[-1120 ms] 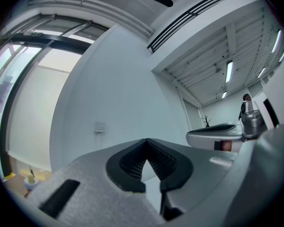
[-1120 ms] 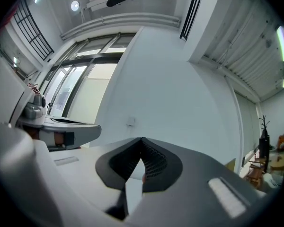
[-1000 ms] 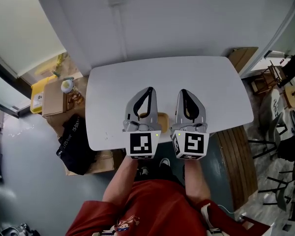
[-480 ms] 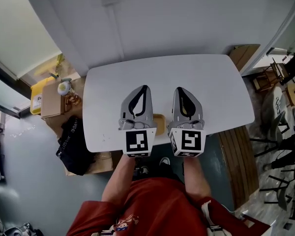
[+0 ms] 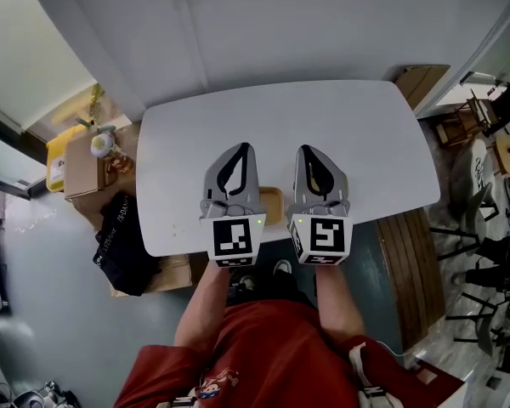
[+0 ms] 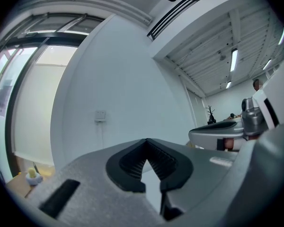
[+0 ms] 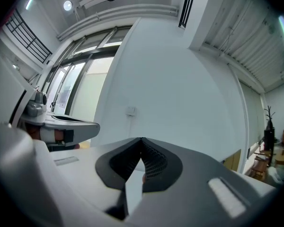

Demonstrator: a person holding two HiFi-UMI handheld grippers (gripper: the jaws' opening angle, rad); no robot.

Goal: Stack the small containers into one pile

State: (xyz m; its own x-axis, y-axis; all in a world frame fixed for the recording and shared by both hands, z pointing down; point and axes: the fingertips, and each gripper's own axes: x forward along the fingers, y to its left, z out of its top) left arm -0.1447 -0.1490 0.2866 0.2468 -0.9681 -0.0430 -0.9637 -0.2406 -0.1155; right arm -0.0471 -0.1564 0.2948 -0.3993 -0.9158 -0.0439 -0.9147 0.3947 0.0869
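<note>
Left gripper and right gripper both hang over the counter's near edge, jaws fully closed on nothing. Tan container sits at that edge too.

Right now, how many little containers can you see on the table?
1 in view: a tan container on the white table, by its near edge, between the left hand-held gripper and the right hand-held gripper. More may be hidden under them.

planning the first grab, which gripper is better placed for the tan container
Left, marginally: the tan container lies between both shut, empty grippers, partly hidden beneath the left gripper; the right gripper stands clear.
</note>
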